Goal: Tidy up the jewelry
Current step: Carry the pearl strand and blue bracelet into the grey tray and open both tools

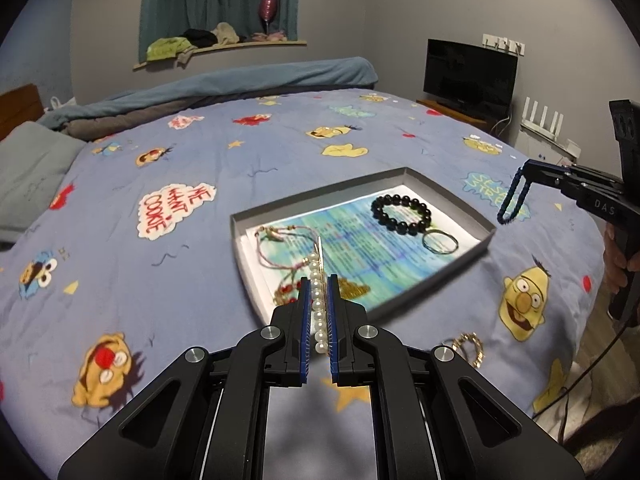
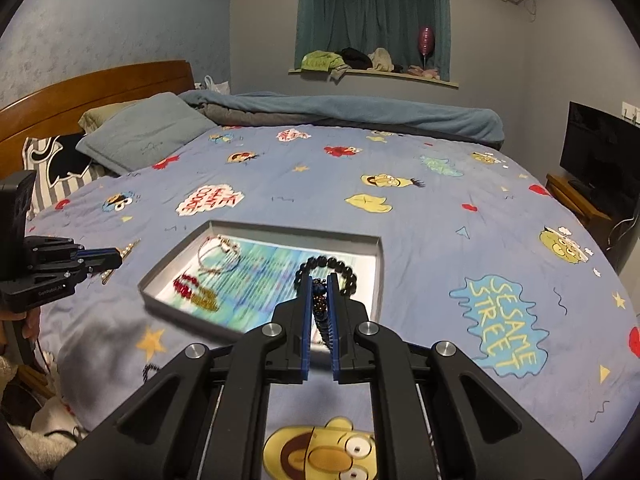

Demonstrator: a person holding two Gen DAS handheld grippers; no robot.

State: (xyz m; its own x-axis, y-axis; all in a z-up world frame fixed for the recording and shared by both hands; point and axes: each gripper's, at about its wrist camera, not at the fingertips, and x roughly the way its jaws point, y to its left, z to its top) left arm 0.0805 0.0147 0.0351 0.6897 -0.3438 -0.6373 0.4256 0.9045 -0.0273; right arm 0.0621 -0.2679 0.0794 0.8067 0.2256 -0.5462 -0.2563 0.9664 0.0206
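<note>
My left gripper (image 1: pixel 319 280) is shut on a pearl strand with a gold bar (image 1: pixel 318 304), held above the near edge of a shallow grey tray (image 1: pixel 320 196) on the bed. My right gripper (image 2: pixel 320 280) is shut on a dark blue bead strand (image 2: pixel 322 314), which hangs as a loop (image 1: pixel 511 200) above the bedspread just off the tray's right corner. In the tray lie a black bead bracelet (image 1: pixel 401 214), a thin ring (image 1: pixel 439 242), a pink cord bracelet (image 1: pixel 276 248), red beads (image 2: pixel 186 284) and a gold chain (image 2: pixel 206 300). The left gripper (image 2: pixel 120 256) shows left of the tray in the right wrist view.
A gold bracelet (image 1: pixel 468 348) lies on the cartoon-print bedspread (image 1: pixel 160 152) near the bed's edge, outside the tray. A pillow (image 2: pixel 144 132) and a rolled blue blanket (image 2: pixel 360 112) lie at the far side. A TV (image 1: pixel 470 74) stands beyond the bed.
</note>
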